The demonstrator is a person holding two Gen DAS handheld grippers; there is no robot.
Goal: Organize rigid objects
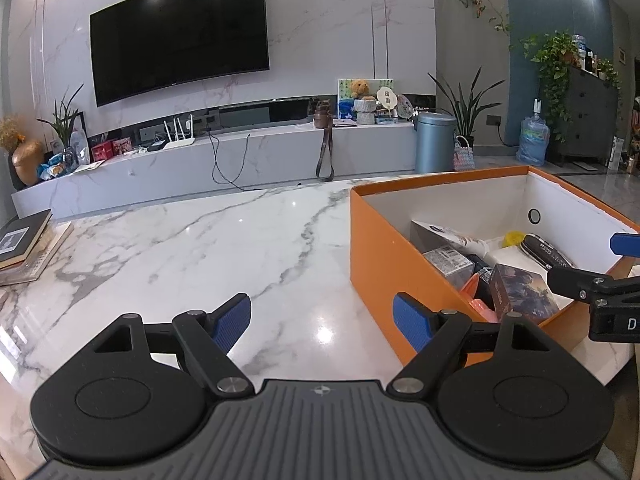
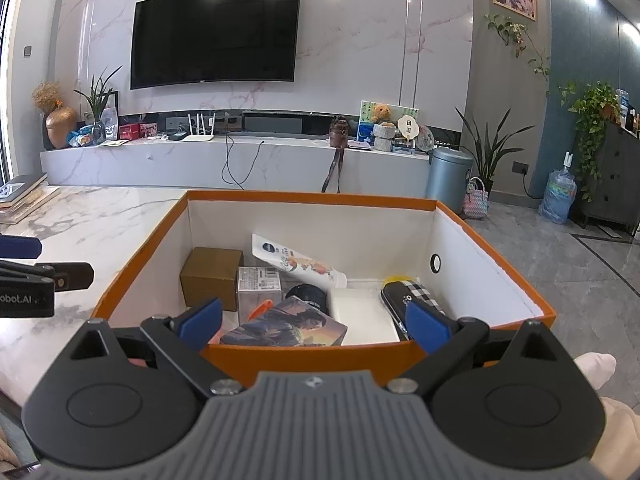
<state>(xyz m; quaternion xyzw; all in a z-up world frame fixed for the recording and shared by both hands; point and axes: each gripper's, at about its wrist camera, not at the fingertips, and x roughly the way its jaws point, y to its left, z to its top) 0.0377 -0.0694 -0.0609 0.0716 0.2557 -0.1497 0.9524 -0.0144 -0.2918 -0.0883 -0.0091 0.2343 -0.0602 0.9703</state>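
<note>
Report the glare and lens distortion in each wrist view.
Left wrist view: ceiling lights leave bright glare spots on the marble table, more reflect in the TV, and fisheye bows the TV's edges. Right wrist view: light spots glint along the TV top, the orange box rim bulges, and the frame corners go dark.

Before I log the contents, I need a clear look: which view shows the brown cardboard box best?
The right wrist view: the brown cardboard box sits unobstructed in the orange box's far-left corner. In the left wrist view the near orange wall hides it.
</note>
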